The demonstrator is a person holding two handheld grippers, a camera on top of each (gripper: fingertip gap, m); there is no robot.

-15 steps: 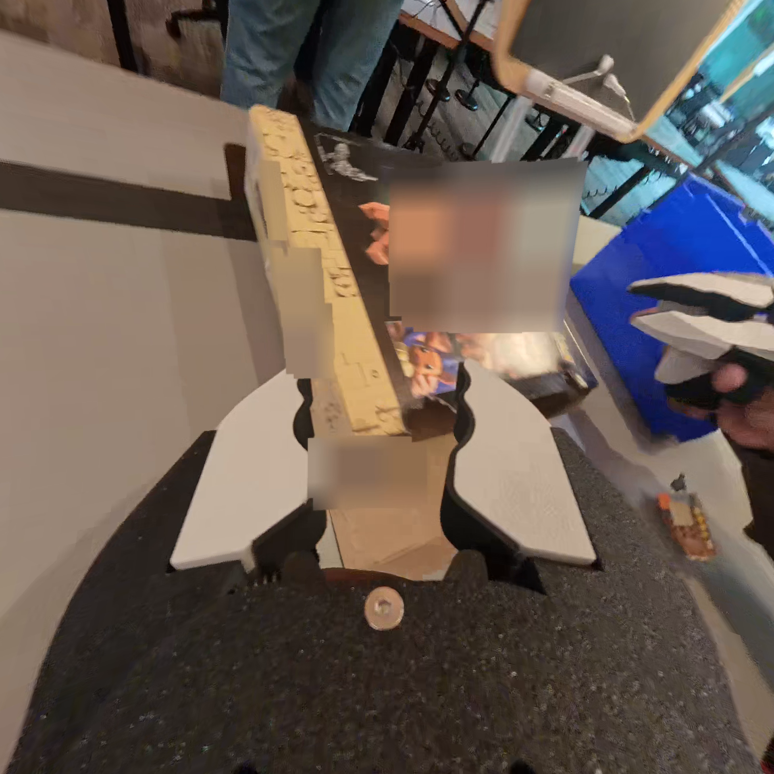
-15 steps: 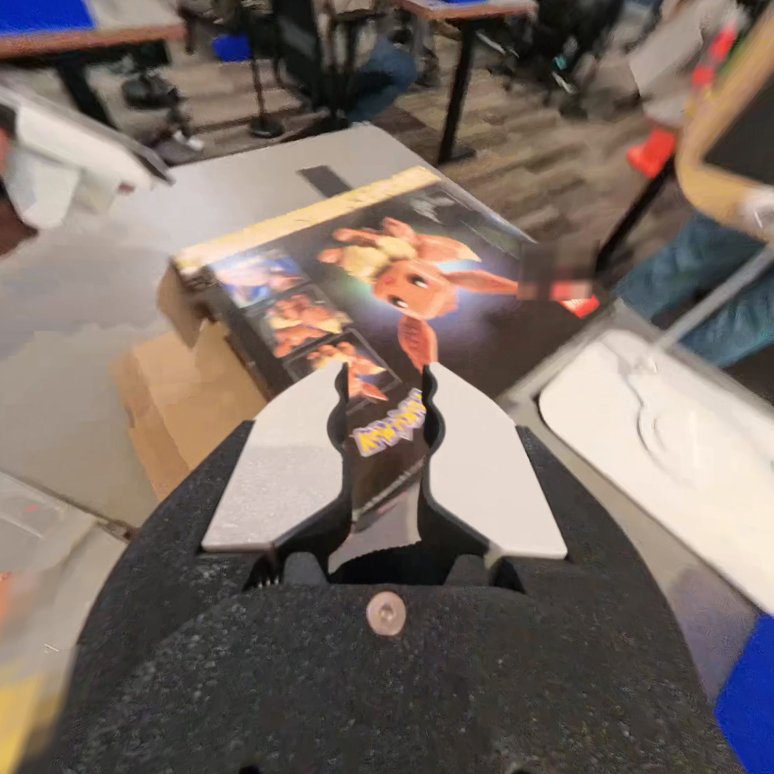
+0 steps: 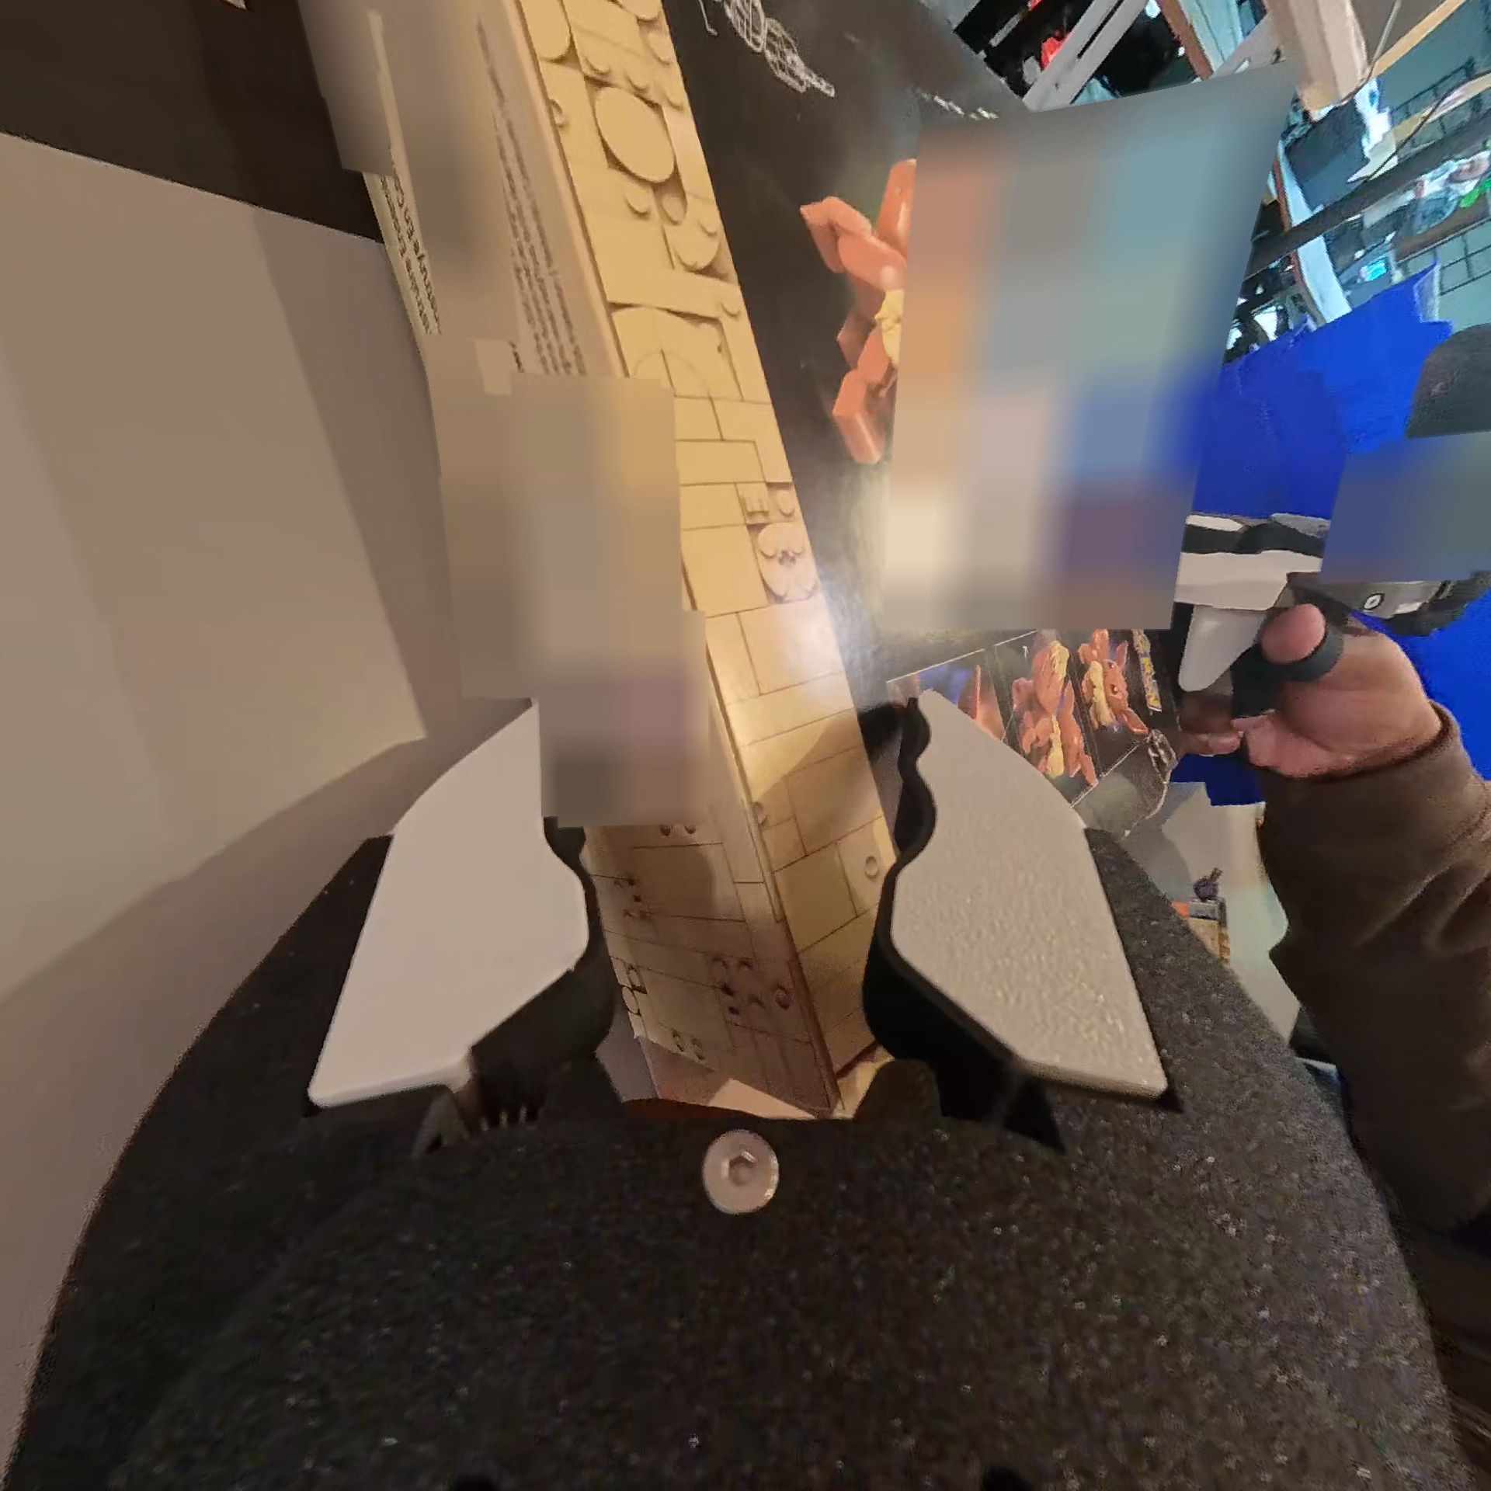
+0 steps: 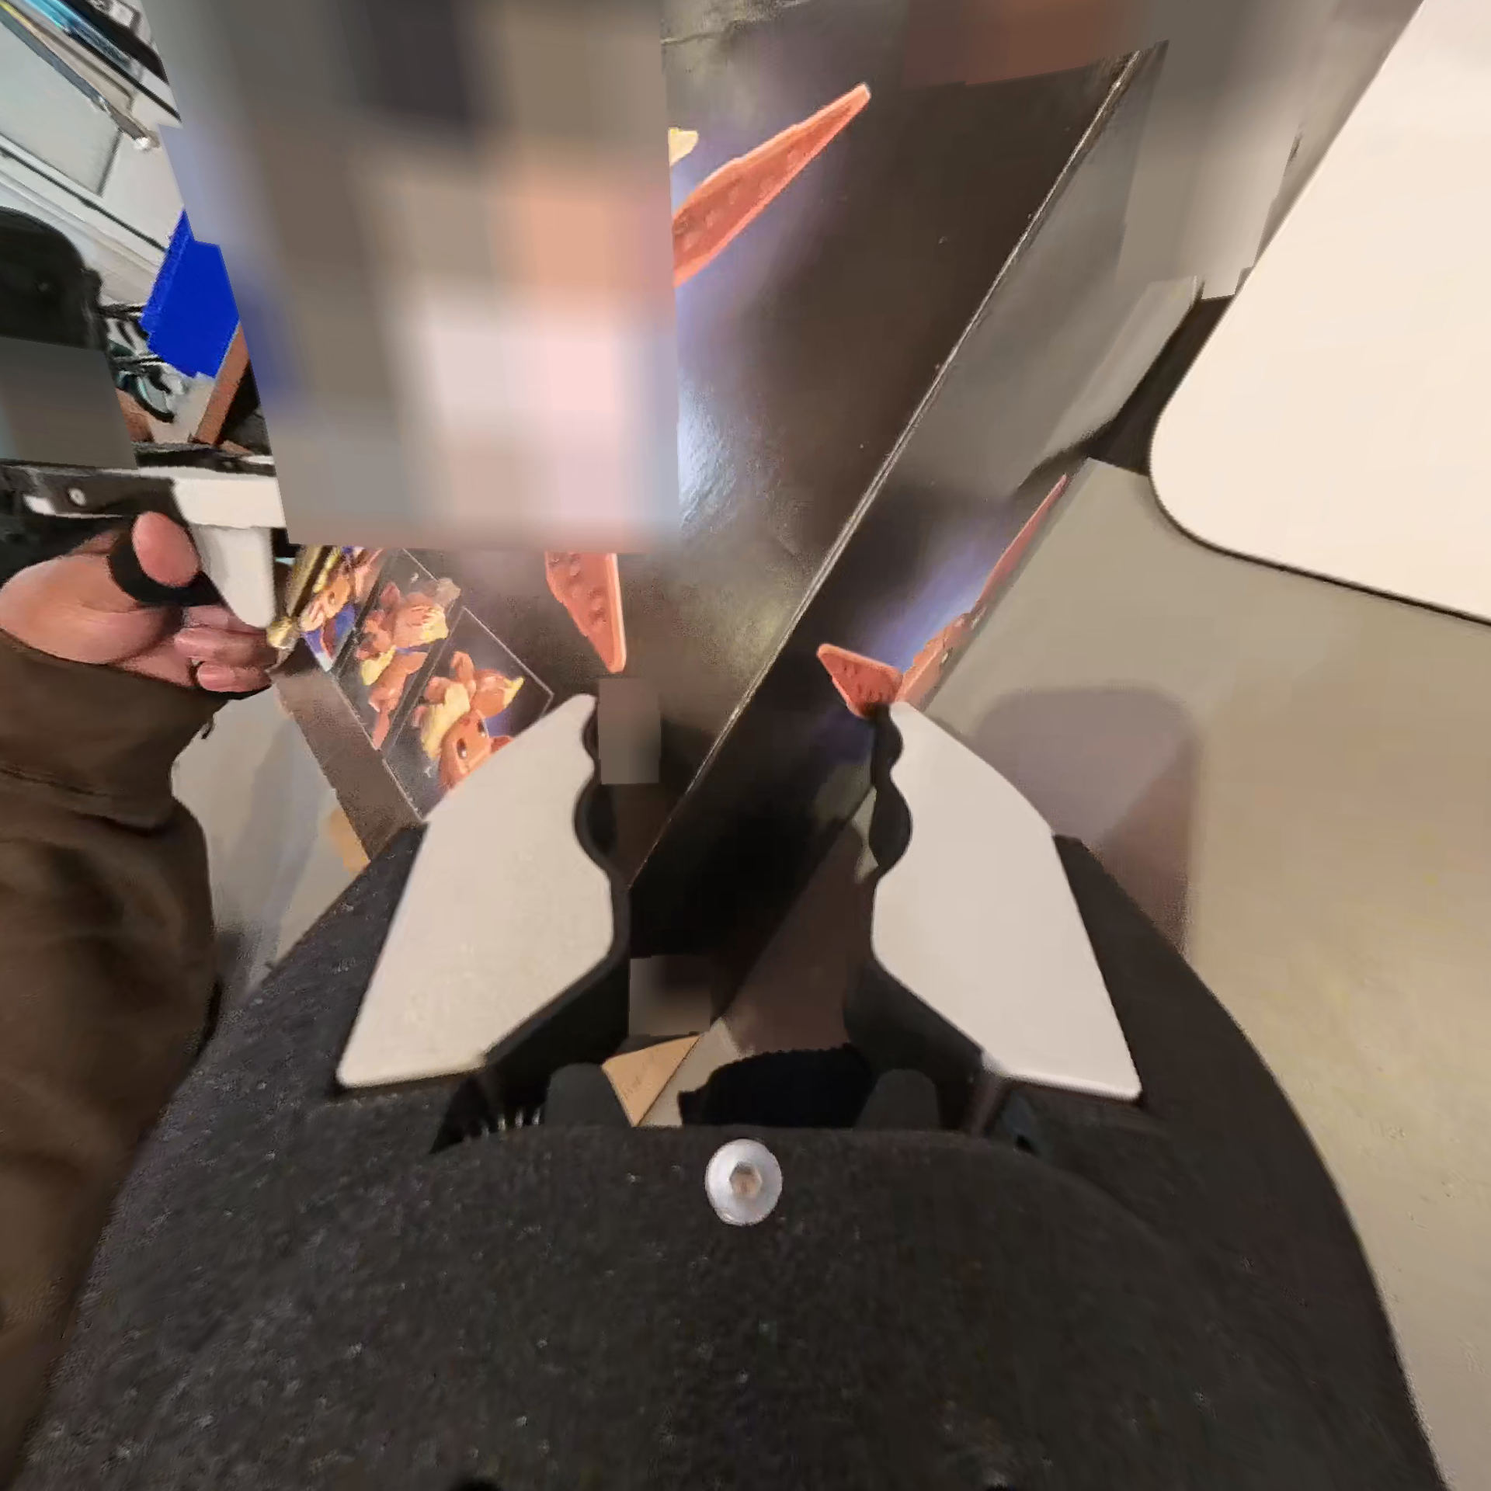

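Left wrist view: the left gripper has its two white fingers spread to either side of the toy brick set box, straddling the tan edge panel at the near corner. Whether the pads actually press the cardboard is hard to tell. The box is tilted, black front face turned to the right, over the grey table. Far right, a hand in a brown sleeve holds the other gripper's handle at the box's opposite side, a blue bin behind it.

Right wrist view: the right gripper has its jaws wide apart around the box's black corner edge, which runs diagonally up between them. Firm contact can't be confirmed. At left, a hand squeezes a gripper trigger against the box's lower corner. A white board lies on the table at right.
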